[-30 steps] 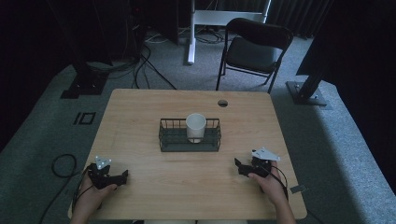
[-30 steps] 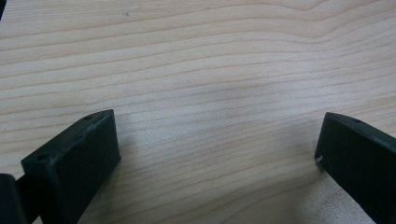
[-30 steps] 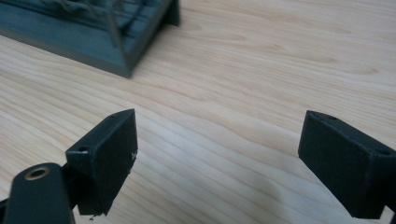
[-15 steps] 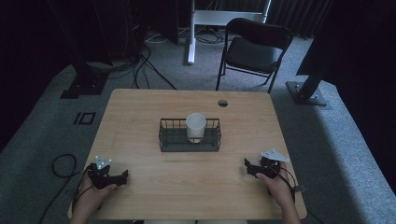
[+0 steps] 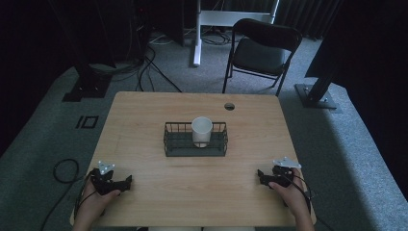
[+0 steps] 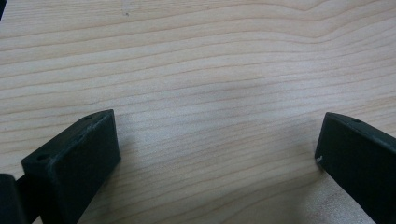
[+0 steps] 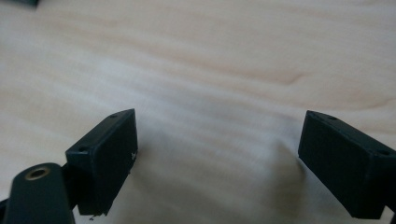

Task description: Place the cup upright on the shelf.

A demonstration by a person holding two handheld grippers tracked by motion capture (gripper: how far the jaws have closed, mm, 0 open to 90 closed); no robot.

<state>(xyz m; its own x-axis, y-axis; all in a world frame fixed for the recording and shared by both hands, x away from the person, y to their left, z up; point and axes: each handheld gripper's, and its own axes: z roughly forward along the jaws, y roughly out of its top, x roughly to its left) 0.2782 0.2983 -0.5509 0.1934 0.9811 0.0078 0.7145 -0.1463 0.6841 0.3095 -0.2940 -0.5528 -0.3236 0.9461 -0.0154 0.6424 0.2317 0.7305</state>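
A white cup (image 5: 201,130) stands upright inside a black wire basket (image 5: 173,143) at the middle of the wooden table (image 5: 192,183). My left gripper (image 5: 126,183) rests near the table's front left corner, held by a hand. In the left gripper view my left gripper (image 6: 217,149) is open over bare wood. My right gripper (image 5: 260,176) sits near the front right edge, also in a hand. In the right gripper view my right gripper (image 7: 217,144) stands open, with nothing but wood between its jaws.
A round cable hole (image 5: 229,106) is near the table's far edge. A black folding chair (image 5: 262,50) stands behind the table on the grey carpet. Cables (image 5: 62,171) lie on the floor to the left. A dark stand base (image 5: 315,94) is at the right.
My right gripper has moved a little to the right and toward the front edge. The left gripper, the cup and the basket have stayed put.
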